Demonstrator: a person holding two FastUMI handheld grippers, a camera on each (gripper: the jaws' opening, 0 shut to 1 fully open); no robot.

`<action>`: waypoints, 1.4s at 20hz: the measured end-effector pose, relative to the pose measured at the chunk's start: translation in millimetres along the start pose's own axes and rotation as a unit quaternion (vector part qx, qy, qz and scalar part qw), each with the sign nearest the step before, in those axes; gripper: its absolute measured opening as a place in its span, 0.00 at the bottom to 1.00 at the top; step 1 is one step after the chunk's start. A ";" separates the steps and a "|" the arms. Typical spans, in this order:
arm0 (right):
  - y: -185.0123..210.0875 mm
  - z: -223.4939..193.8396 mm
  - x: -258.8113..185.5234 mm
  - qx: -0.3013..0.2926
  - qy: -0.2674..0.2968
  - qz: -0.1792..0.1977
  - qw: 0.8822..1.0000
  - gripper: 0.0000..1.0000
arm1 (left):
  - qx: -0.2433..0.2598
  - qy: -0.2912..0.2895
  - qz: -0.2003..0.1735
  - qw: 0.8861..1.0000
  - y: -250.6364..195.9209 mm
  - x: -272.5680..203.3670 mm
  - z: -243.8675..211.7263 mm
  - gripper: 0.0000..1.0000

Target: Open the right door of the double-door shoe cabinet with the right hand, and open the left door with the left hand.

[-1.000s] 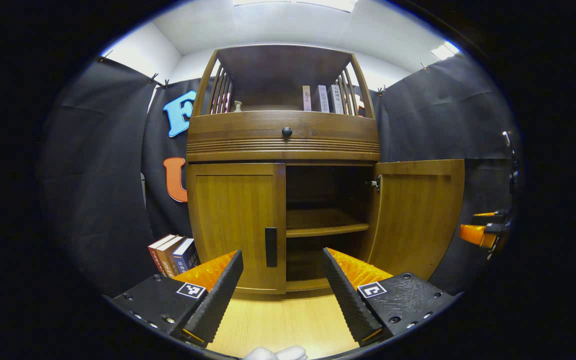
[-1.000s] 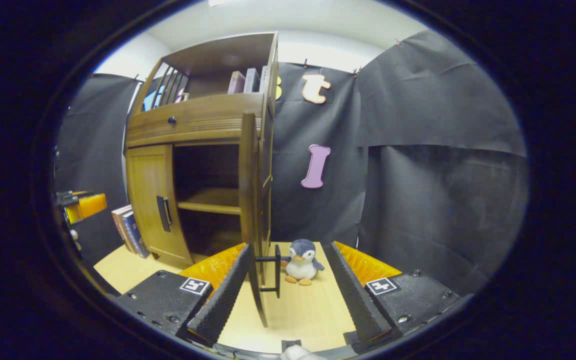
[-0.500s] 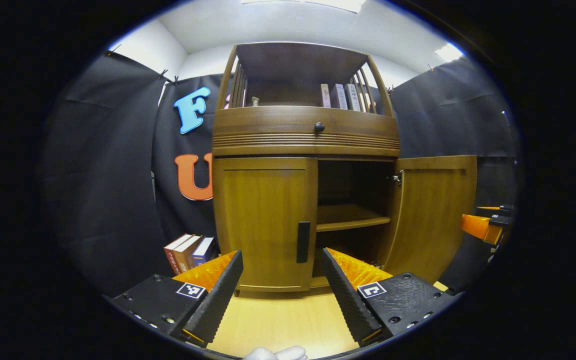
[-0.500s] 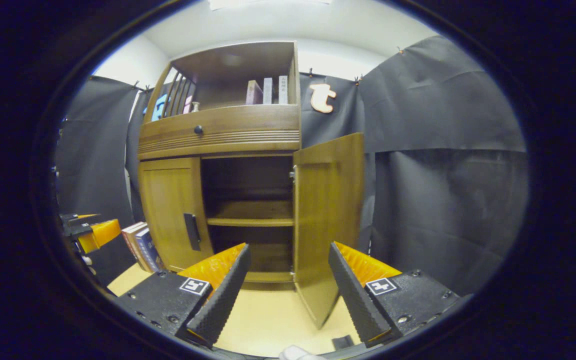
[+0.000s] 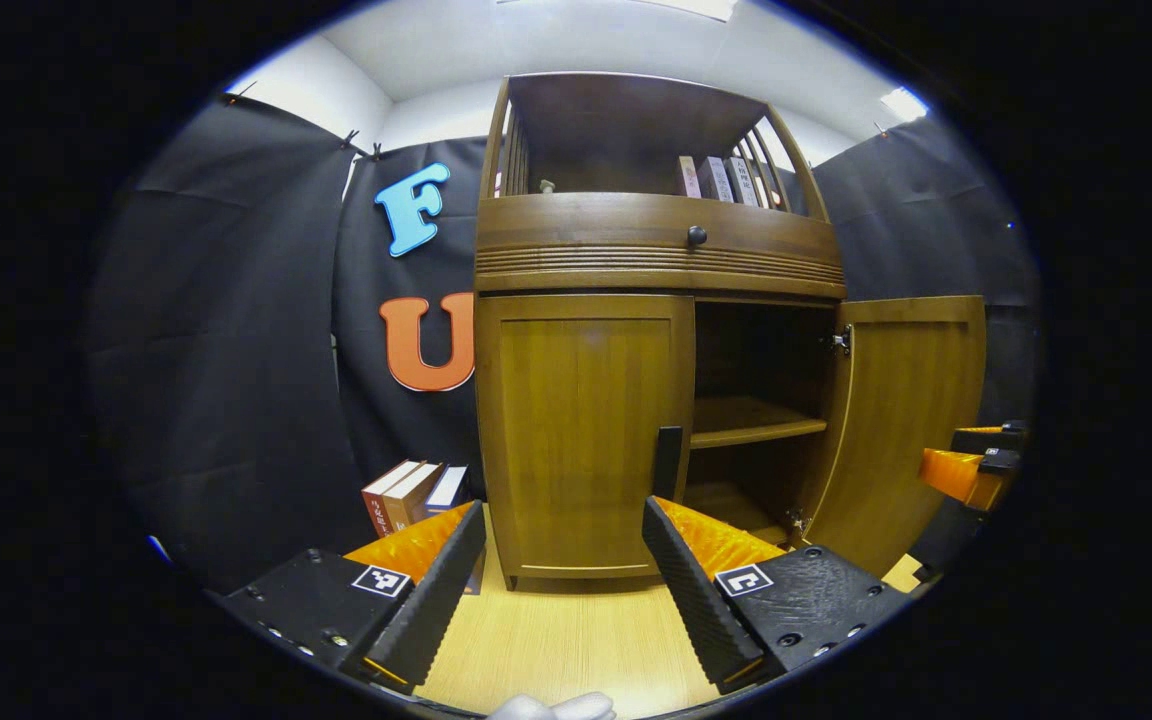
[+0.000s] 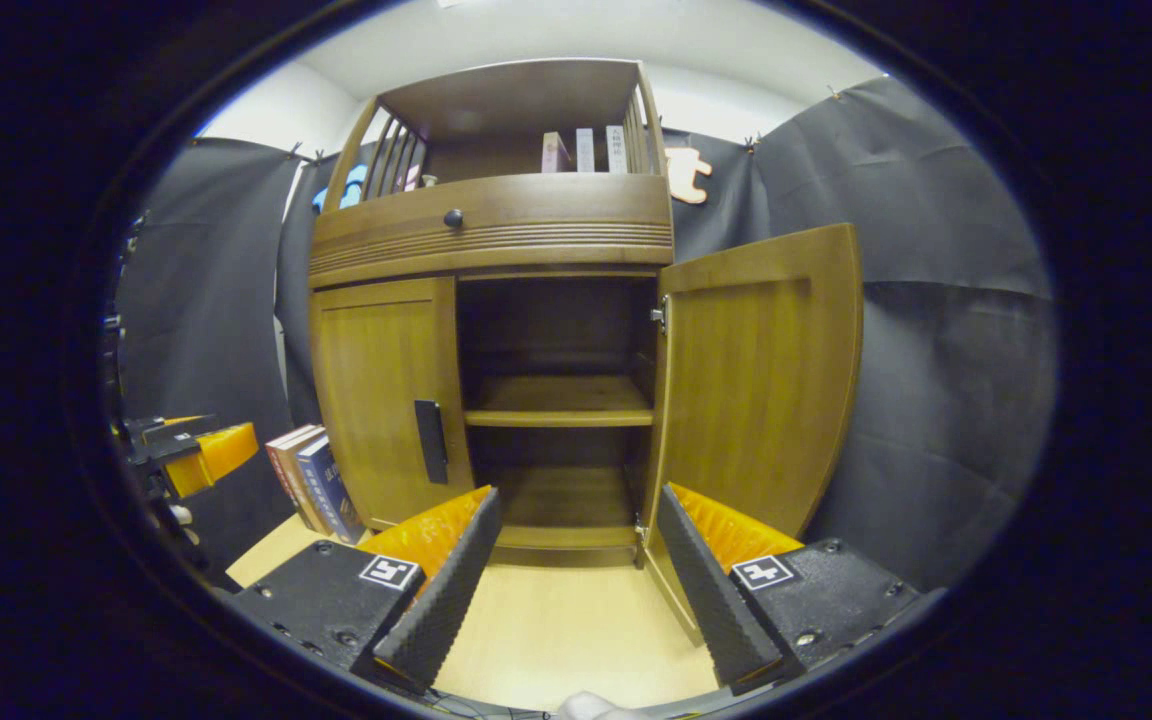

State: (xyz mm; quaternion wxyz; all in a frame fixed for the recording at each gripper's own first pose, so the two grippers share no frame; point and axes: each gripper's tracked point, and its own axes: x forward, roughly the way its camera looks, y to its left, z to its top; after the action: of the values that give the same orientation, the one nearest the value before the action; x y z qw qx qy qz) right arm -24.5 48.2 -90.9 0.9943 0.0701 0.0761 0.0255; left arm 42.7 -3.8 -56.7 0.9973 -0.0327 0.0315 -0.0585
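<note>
The brown wooden shoe cabinet [image 5: 656, 250] stands ahead in both views. Its right door [image 5: 911, 420] [image 6: 761, 380] is swung wide open, showing a shelf [image 6: 558, 405] inside. The left door [image 5: 581, 430] [image 6: 386, 390] is closed, with a black handle [image 5: 668, 462] [image 6: 429, 441] at its inner edge. My left gripper [image 5: 564, 580] is open just in front of the left door, with the handle above its right finger. My right gripper [image 6: 578, 575] is open and holds nothing, facing the open compartment beside the right door's lower edge. Each gripper also appears far off in the other view [image 5: 966, 470] [image 6: 191, 455].
Several books [image 5: 414, 492] [image 6: 311, 480] lean on the floor left of the cabinet. More books [image 5: 711, 178] stand on the top shelf above a drawer with a black knob [image 5: 696, 236]. The light wooden floor [image 5: 576, 640] runs in front.
The right gripper has let go of the right door's handle and swung left to face the open cabinet. The left gripper view has shifted left, bringing the left door in front.
</note>
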 end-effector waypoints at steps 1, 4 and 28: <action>0.9 1.8 1.5 -0.002 0.001 -0.001 1.000 0.99 | -0.001 0.000 -0.005 1.000 -3.4 12.3 0.3 0.95; -2.0 7.3 5.8 -0.011 0.007 -0.012 1.000 0.99 | 0.004 -0.012 -0.022 1.000 -23.5 55.6 2.9 0.95; -45.2 -12.4 -9.5 -0.017 0.075 -0.082 0.994 0.99 | 0.027 -0.002 -0.077 0.997 -112.2 222.7 -65.2 0.42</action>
State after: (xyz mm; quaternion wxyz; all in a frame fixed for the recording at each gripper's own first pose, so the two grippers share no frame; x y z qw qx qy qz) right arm -34.0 4.6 -108.1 0.9856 0.0446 0.1551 -0.0496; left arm 246.2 -145.4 -127.1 0.9904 -0.0080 0.0257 -0.1355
